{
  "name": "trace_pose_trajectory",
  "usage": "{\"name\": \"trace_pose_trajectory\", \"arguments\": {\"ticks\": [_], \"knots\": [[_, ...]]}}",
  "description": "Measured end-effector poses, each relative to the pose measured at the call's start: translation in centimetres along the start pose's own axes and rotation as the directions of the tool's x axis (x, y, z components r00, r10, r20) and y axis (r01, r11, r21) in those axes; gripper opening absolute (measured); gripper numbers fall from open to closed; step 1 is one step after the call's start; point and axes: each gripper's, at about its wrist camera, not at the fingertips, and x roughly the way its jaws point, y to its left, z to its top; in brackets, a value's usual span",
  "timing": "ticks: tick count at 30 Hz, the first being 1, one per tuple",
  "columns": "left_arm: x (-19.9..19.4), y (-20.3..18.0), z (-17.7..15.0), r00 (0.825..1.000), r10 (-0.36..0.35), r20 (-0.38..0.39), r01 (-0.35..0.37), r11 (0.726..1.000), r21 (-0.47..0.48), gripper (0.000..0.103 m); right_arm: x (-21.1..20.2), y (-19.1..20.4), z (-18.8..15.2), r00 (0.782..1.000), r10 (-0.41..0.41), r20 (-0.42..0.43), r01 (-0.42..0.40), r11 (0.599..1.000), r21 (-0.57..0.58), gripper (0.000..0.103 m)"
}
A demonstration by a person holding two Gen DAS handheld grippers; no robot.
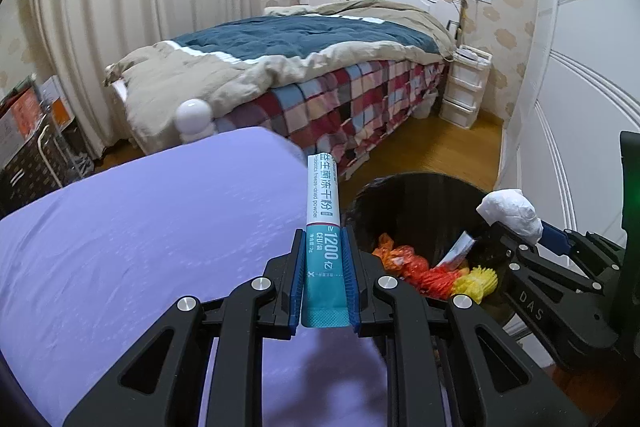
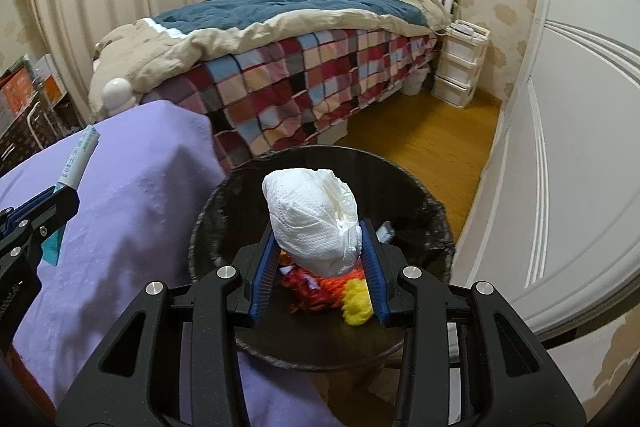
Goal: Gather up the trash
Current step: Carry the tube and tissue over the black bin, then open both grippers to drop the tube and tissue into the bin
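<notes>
My left gripper (image 1: pixel 324 239) is shut on a teal and white powder sachet (image 1: pixel 323 211) and holds it over the right edge of the purple-covered table (image 1: pixel 140 227), just left of the black trash bin (image 1: pixel 424 195). My right gripper (image 2: pixel 318 231) is shut on a crumpled white tissue wad (image 2: pixel 312 219) and holds it directly above the bin (image 2: pixel 424 211). Red, orange and yellow wrappers (image 2: pixel 332 291) lie inside the bin. The right gripper with its tissue wad (image 1: pixel 510 211) also shows in the left wrist view, and the left gripper with its sachet (image 2: pixel 78 157) in the right wrist view.
A bed (image 1: pixel 320 67) with a blue quilt and checked blanket stands behind the table. A white drawer unit (image 1: pixel 464 87) sits by its head. A white wardrobe (image 2: pixel 580 147) runs along the right. Wooden floor (image 2: pixel 420 135) lies between bed and wardrobe. Boxes (image 1: pixel 28 131) stand at the left.
</notes>
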Motion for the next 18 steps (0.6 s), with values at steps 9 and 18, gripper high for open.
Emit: {"name": "trace_pose_trajectory", "arguments": {"ticks": [9, 18], "knots": [[3.3, -3.2, 1.2, 0.999, 0.001, -0.033, 0.0, 0.999, 0.045, 0.019, 1.5, -2.7, 1.0, 1.0, -0.027, 0.0, 0.027, 0.998, 0.048, 0.039], [5.6, -4.7, 1.6, 0.998, -0.005, -0.068, 0.009, 0.998, 0.067, 0.019, 3.2, -4.1, 1.5, 0.999, -0.038, -0.017, 0.039, 0.997, 0.071, 0.039]]}}
